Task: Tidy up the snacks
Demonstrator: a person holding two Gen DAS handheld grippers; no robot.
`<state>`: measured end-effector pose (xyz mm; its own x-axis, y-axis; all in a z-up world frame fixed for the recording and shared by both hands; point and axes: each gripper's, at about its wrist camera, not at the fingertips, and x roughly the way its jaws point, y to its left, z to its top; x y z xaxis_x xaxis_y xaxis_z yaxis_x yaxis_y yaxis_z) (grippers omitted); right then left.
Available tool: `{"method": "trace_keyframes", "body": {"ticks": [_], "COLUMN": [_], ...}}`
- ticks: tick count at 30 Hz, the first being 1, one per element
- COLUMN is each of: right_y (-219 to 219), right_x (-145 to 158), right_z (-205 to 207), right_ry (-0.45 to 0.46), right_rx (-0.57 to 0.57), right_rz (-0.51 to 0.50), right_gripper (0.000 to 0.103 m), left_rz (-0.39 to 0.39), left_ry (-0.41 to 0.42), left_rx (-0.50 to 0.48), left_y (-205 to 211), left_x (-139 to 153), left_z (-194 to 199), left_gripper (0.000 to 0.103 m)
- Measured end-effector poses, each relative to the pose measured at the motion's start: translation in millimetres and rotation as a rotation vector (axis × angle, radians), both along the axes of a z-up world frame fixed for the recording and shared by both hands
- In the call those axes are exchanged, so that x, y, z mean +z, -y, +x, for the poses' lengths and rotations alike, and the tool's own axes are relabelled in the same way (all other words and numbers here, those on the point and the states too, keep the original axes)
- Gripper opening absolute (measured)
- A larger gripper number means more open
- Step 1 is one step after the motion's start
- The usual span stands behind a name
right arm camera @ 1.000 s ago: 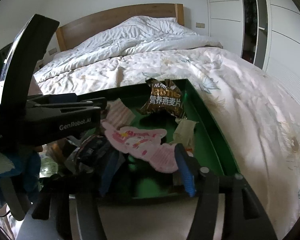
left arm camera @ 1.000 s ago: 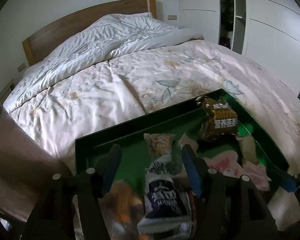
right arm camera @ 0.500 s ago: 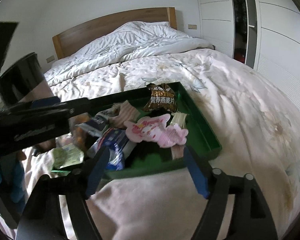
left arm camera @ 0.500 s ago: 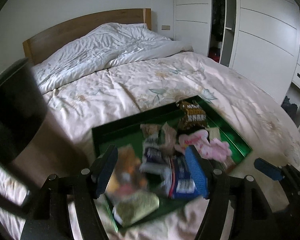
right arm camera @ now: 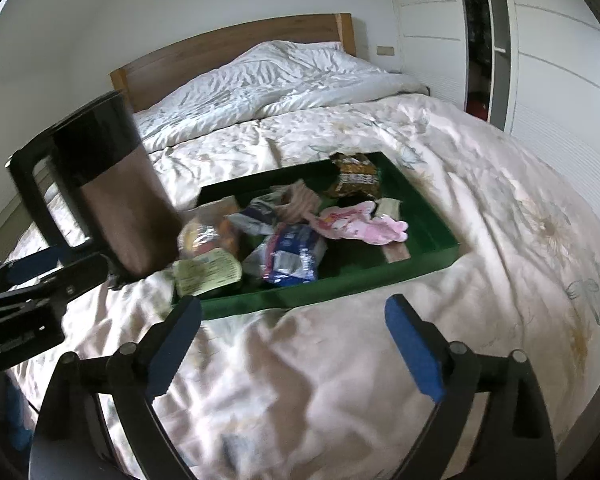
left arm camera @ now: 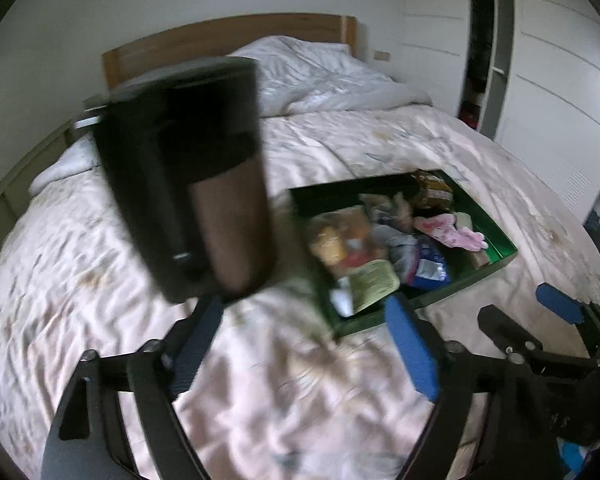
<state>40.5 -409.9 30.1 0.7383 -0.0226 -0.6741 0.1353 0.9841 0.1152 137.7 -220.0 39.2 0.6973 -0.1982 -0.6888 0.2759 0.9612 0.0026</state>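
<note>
A green tray [right arm camera: 436, 256] lies on the bed, full of snack packets: a brown oat packet [right arm camera: 354, 176], a pink packet [right arm camera: 360, 222], a blue and white packet [right arm camera: 292, 254], an orange packet [right arm camera: 208, 232] and a pale green packet [right arm camera: 206, 272]. The tray also shows in the left wrist view [left arm camera: 496, 268], blurred. My left gripper [left arm camera: 306, 344] is open and empty, held back from the tray above the quilt. My right gripper [right arm camera: 292, 344] is open and empty, in front of the tray's near wall.
A tall dark brown jug [right arm camera: 112, 192] with a black handle stands left of the tray; it fills the left wrist view [left arm camera: 188, 200], close to my left fingers. The floral quilt [right arm camera: 500, 240] covers the bed. White wardrobes [right arm camera: 560, 60] stand at the right.
Both grippers have pulled back and up from the tray, so the whole tray and the jug have come into view. Both stay open and empty.
</note>
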Motion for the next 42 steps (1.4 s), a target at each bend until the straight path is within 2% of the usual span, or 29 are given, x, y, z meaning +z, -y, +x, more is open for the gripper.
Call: {"method": "trace_keyframes", "body": {"ticks": [3, 8, 15, 23, 42], "right_y": [-18.4, -43.8, -65.2, -75.3, -77.4], "right_x": [5.8, 11.1, 15.7, 21.7, 10.2], "right_z": [-4.8, -11.6, -20.1, -25.5, -22.5], "right_ry": [0.006, 0.012, 0.003, 0.004, -0.031], "right_rx": [0.017, 0.031, 0.040, 0.045, 0.059], "right_rz": [-0.027, -0.056, -0.091, -0.122, -0.143], "right_gripper": [0.103, 0.103, 0.103, 0.103, 0.103], "left_rz": [-0.029, -0.034, -0.064, -0.043, 0.000], "left_ry": [0.020, 0.040, 0.050, 0.039, -0.001], "left_rx": [0.030, 0.077, 0.067, 0.034, 0.001], "left_y": [-25.2, -57.5, -83.8, -90.8, -94.4], "left_x": [5.3, 10.5, 13.4, 8.6, -9.6], "left_z": [-12.2, -24.7, -40.0, -47.0, -48.6], "left_gripper": [0.094, 0.095, 0.095, 0.095, 0.095]}}
